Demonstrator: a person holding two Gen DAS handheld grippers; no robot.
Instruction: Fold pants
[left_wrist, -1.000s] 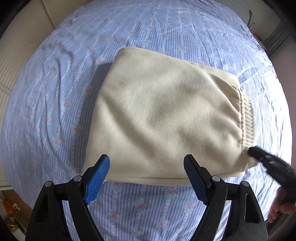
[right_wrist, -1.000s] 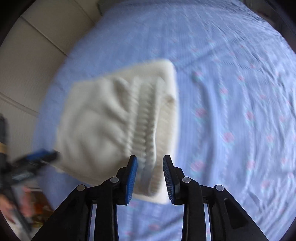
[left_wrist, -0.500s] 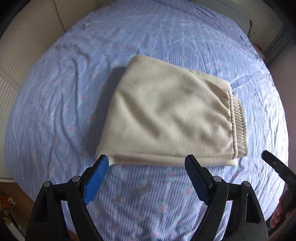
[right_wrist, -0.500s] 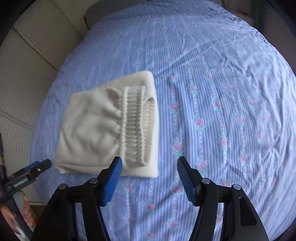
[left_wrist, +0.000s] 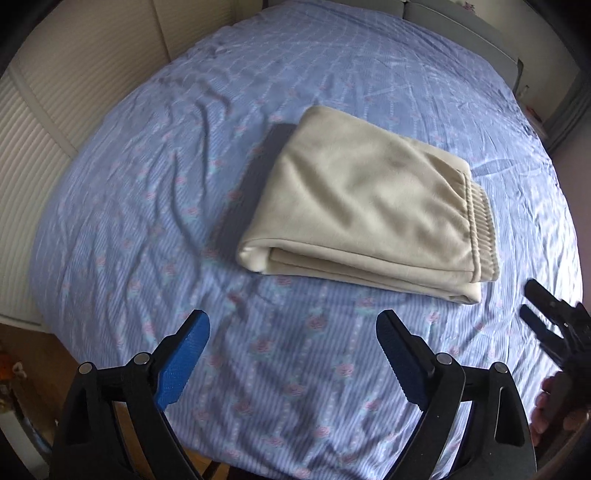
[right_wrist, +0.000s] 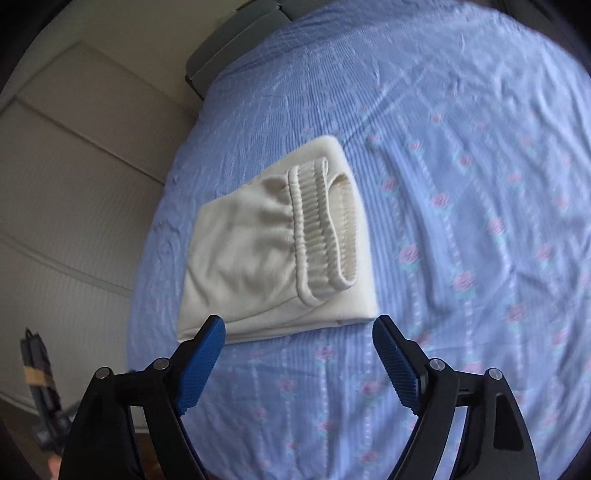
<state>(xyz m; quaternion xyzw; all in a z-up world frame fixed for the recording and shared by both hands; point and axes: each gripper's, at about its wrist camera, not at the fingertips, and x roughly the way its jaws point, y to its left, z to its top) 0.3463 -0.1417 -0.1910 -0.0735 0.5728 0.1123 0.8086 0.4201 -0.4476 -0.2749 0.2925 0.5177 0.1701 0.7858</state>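
Observation:
The cream pants (left_wrist: 365, 206) lie folded into a compact rectangle on the bed, with the ribbed waistband (left_wrist: 482, 225) at the right end. They also show in the right wrist view (right_wrist: 280, 243), waistband (right_wrist: 321, 225) on top. My left gripper (left_wrist: 291, 354) is open and empty, held above the sheet in front of the pants. My right gripper (right_wrist: 299, 354) is open and empty, just short of the near edge of the pants. It also shows at the right edge of the left wrist view (left_wrist: 543, 314).
The bed is covered by a blue striped sheet with pink roses (left_wrist: 155, 206), wrinkled at the left. Cream wardrobe doors (right_wrist: 74, 184) stand beside the bed. A grey headboard (left_wrist: 461, 26) is at the far end. The bed's near edge (left_wrist: 258, 469) is below my left gripper.
Both grippers have pulled back from the pants. The right gripper went from nearly shut at the waistband corner to wide open. The folded pants now lie free on the sheet.

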